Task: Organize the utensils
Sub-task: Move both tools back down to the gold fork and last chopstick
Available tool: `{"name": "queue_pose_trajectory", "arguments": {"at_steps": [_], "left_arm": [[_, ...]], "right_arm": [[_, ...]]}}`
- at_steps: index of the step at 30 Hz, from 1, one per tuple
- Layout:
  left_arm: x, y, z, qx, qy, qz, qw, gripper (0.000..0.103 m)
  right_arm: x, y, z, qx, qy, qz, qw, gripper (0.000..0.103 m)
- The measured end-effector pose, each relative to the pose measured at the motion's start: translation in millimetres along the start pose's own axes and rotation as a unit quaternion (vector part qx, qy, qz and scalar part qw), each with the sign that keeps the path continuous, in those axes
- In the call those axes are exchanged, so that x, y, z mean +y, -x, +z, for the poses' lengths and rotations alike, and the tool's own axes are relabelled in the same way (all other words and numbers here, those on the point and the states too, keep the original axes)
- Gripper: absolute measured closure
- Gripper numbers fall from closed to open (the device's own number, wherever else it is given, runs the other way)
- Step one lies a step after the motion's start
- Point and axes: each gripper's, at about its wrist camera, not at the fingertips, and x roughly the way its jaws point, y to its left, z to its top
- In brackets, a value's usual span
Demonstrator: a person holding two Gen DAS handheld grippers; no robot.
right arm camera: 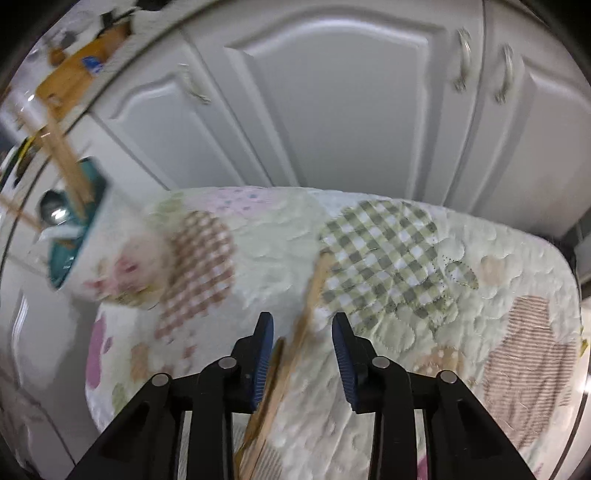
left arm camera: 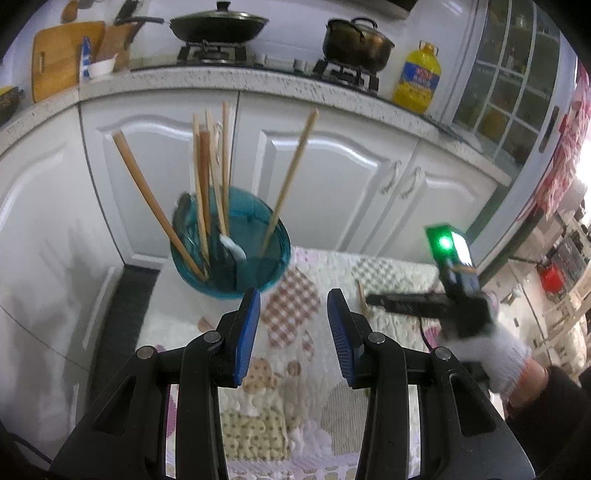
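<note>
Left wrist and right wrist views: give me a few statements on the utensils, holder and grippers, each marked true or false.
1. Several wooden chopsticks stand in the teal holder. True.
2. The left gripper is shut on a chopstick. False: it is open, with only the patchwork cloth showing between its pads.
3. In the right wrist view, loose chopsticks lie on the cloth between the pads of the right gripper. True.
4. The teal holder stands on the kitchen counter beside the stove. False: it sits at the edge of the cloth-covered surface, in front of the white cabinets.
5. The wok on the stove has no lid. False: a lid covers it.
</note>
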Motion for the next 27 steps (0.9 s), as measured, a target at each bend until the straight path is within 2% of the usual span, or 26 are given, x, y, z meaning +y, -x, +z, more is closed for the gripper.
{"name": "queue_pose_trajectory", "arguments": {"at_steps": [3,5,8,12,18,27], "left_arm": [[-5.4,-10.3,-4.9,0.015,-0.001,-0.006,0.9999,0.066],[-11.2,-19.7,-8.7,0.027,-0.003,-0.012,0.9995,0.066],[-19.7,-34.2,-14.2,0.046,-0.011,-0.023,0.9986,0.066],[-29.2,-60.8,-23.6,0.082,-0.005,-0.053,0.9952,0.066],[-47.5,-112.5,-34.9,0.140,0.008,-0.087,0.9863,0.066],[-73.8,-165.4,-39.0,0.180,-0.022,-0.081,0.9801,0.066]], "right_arm": [[-0.9,-18.2,10.8,0.006,-0.002,-0.017,1.000,0.076],[-2.2,-30.8,15.1,0.015,-0.004,-0.024,1.000,0.087],[-0.2,-36.5,13.3,0.015,0.012,-0.021,1.000,0.094],[-5.5,-23.3,-0.1,0.020,0.030,-0.014,0.999,0.096],[-37.4,3.6,-29.4,0.028,0.020,-0.001,0.999,0.096],[-67.8,7.9,-40.7,0.041,-0.029,0.013,0.999,0.095]]}}
